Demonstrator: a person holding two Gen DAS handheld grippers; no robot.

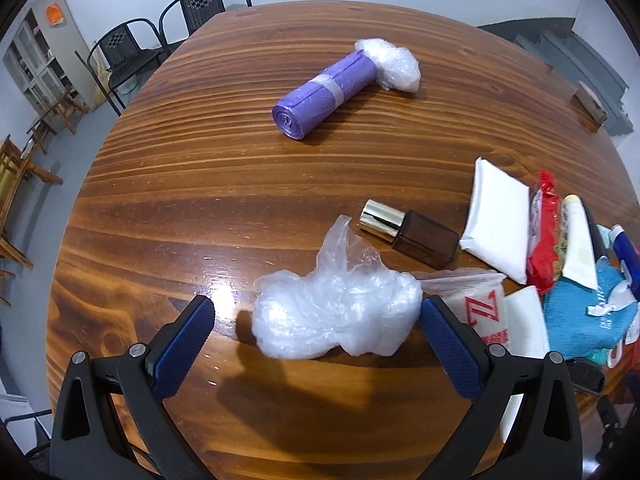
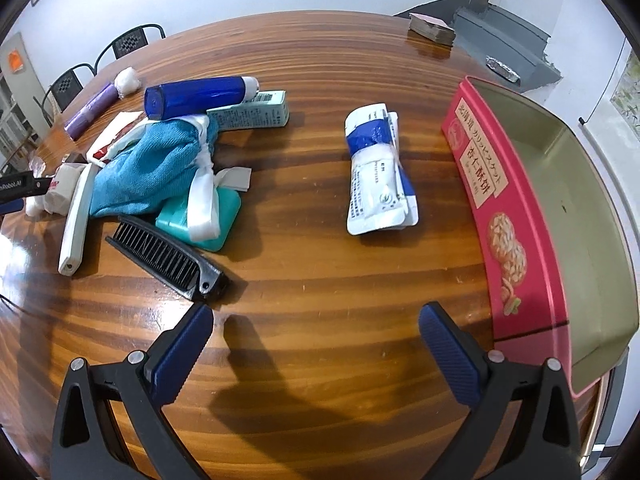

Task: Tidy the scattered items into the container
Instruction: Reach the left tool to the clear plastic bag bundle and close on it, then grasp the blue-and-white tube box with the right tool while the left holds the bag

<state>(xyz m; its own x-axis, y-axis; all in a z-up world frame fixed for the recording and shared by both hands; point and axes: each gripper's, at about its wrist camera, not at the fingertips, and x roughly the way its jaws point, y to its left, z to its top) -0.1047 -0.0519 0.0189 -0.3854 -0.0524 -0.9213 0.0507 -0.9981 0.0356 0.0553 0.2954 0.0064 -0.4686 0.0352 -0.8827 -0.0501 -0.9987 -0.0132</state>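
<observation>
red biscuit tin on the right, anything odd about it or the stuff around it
The red biscuit tin is open and looks empty; everything is scattered outside it. The blue cylindrical bottle lies tipped atop the heaped teal cloth. Nothing looks spilled or broken.

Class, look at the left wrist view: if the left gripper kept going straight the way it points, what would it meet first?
Most likely the crumpled clear bag, lying between the open left gripper tips; depth is hard to judge.

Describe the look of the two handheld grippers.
The left gripper and right gripper look identical: black angular plastic frames with silver round pins, and two fingers faced with dark blue textured pads. No cables, sleeves or hands are visible.
</observation>
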